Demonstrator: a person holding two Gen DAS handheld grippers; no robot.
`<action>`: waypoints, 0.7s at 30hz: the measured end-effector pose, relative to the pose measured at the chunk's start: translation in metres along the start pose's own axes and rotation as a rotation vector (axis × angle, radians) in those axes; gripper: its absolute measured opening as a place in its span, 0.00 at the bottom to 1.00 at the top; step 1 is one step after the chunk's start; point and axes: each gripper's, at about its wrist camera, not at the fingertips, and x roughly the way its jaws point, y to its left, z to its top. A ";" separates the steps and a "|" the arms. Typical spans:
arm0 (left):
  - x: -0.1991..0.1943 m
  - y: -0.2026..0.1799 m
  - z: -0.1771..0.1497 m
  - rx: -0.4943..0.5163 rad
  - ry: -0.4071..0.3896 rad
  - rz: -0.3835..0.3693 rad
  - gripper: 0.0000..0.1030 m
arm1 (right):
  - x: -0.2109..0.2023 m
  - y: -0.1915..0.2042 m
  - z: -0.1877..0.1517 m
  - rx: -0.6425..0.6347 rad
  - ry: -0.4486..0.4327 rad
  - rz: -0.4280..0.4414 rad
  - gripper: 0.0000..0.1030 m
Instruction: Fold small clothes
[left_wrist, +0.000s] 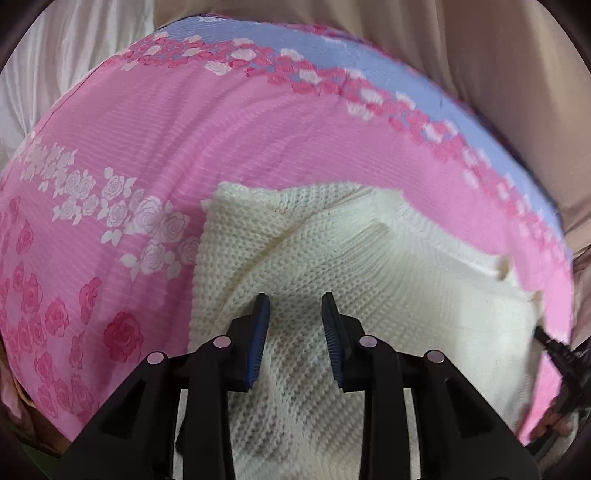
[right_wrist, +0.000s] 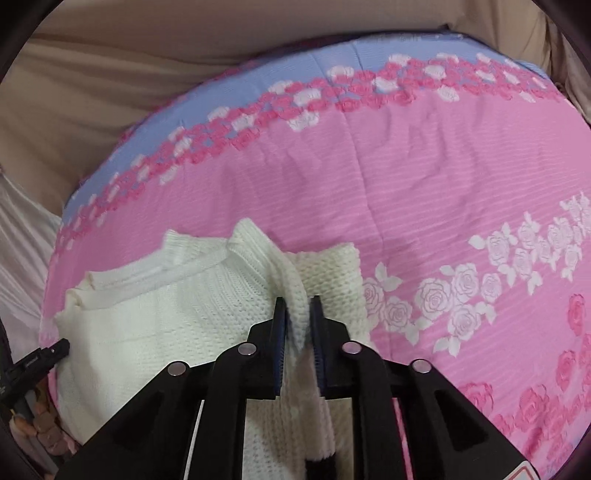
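A cream knitted sweater (left_wrist: 332, 258) lies partly folded on a pink rose-patterned bedspread (left_wrist: 184, 147). In the left wrist view my left gripper (left_wrist: 295, 306) hovers over the sweater's middle with its blue-padded jaws apart and nothing between them. In the right wrist view my right gripper (right_wrist: 298, 314) is shut on a raised fold of the sweater (right_wrist: 166, 314), lifting a ridge of knit between the pads. The sweater's ribbed collar (right_wrist: 177, 258) lies to the left of that fold. The other gripper's black tip shows at each view's edge (right_wrist: 48, 354).
The bedspread (right_wrist: 424, 184) has a blue band with pink and white roses along its far edge. Beige fabric (right_wrist: 110, 92) lies beyond it, and white pleated cloth (left_wrist: 55, 55) sits at the far left.
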 end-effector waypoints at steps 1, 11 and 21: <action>-0.016 0.009 -0.003 -0.023 -0.025 -0.015 0.28 | -0.017 0.004 -0.005 -0.006 -0.036 0.005 0.15; -0.040 0.066 -0.053 -0.180 0.052 -0.116 0.45 | -0.056 0.109 -0.097 -0.317 0.039 0.182 0.16; -0.025 0.066 -0.105 -0.040 0.177 -0.014 0.31 | 0.002 0.100 -0.130 -0.377 0.203 0.012 0.01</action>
